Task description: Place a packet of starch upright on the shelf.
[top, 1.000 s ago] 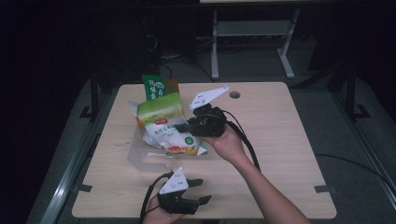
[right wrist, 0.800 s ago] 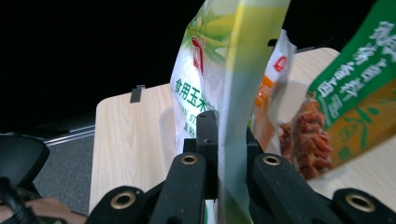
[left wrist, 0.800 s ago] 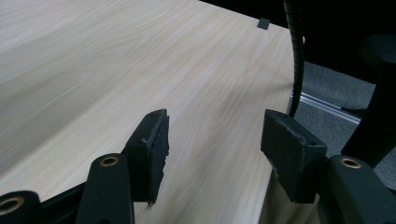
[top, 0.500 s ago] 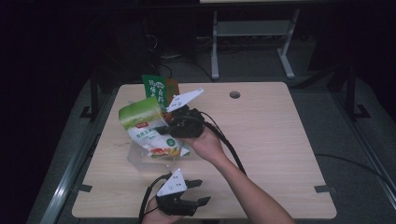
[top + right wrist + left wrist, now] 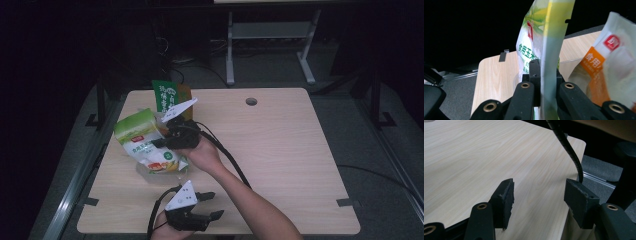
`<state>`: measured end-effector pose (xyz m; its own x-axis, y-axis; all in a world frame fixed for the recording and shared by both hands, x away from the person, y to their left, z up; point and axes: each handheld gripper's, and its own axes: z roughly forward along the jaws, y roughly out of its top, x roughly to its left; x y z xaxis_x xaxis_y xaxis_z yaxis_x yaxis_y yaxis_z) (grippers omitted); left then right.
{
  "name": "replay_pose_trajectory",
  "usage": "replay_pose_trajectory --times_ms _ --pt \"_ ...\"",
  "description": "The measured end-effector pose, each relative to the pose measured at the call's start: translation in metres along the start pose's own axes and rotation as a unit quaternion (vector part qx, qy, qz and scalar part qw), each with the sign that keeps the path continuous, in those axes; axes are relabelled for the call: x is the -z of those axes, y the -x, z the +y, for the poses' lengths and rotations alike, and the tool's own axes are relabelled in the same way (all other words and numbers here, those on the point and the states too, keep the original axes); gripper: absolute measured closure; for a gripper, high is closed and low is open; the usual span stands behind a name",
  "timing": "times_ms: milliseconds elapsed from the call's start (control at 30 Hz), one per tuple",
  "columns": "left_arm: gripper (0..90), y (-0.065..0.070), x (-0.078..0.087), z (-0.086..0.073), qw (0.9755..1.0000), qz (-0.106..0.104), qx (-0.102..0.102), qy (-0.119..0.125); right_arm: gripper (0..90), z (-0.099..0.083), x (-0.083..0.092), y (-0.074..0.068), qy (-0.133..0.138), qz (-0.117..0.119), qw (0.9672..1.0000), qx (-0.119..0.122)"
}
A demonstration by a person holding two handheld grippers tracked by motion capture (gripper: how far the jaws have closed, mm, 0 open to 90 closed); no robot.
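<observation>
Evidently the right gripper [image 5: 159, 142] is clamped tight on the sealed edge of the green-and-white bag [image 5: 142, 142], holding it tilted over the table's [image 5: 280, 150] left side, presumably to move it. An orange-labelled bag [image 5: 609, 65] lies beside it. Left gripper [image 5: 212, 205] rests at the near edge, jaws apart, holding nothing.

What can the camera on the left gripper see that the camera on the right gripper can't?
The left gripper view looks along its own open, empty jaws, the left gripper, over bare wood, with a black ribbed cable crossing the top. The right gripper view has the right gripper shut on the edge of a green and yellow bag, and beside it a white bag with an orange label. Both views take in the light wooden table and the grey floor beyond its edge.
</observation>
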<state>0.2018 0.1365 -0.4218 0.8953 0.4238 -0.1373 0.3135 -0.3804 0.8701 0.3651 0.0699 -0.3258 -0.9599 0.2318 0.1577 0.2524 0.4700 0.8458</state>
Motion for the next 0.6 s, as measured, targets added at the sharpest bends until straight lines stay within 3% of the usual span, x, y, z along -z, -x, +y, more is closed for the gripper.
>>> replay_pose_trajectory --times_ms 167,267,367,467,600 --pt "40.3 0.000 0.001 0.001 1.0000 -0.001 -0.001 0.003 86.0 -0.006 -0.013 0.006 -0.010 0.010 0.9999 -0.004" --pt "40.3 0.000 0.000 0.000 1.0000 -0.001 -0.003 0.002 86.0 -0.011 -0.022 0.005 -0.028 0.003 0.9995 0.011" --pt "40.3 0.000 0.000 0.000 1.0000 0.000 0.000 0.002 85.9 -0.017 -0.029 0.004 -0.039 0.004 0.9992 0.006" --pt "40.2 0.000 0.000 0.000 1.0000 -0.001 0.001 0.002 85.7 -0.022 -0.028 0.006 -0.032 0.007 0.9994 -0.004" --pt "40.2 0.002 -0.002 0.000 1.0000 -0.004 -0.002 0.000 84.0 -0.023 -0.026 0.006 -0.046 0.008 0.9989 0.008"
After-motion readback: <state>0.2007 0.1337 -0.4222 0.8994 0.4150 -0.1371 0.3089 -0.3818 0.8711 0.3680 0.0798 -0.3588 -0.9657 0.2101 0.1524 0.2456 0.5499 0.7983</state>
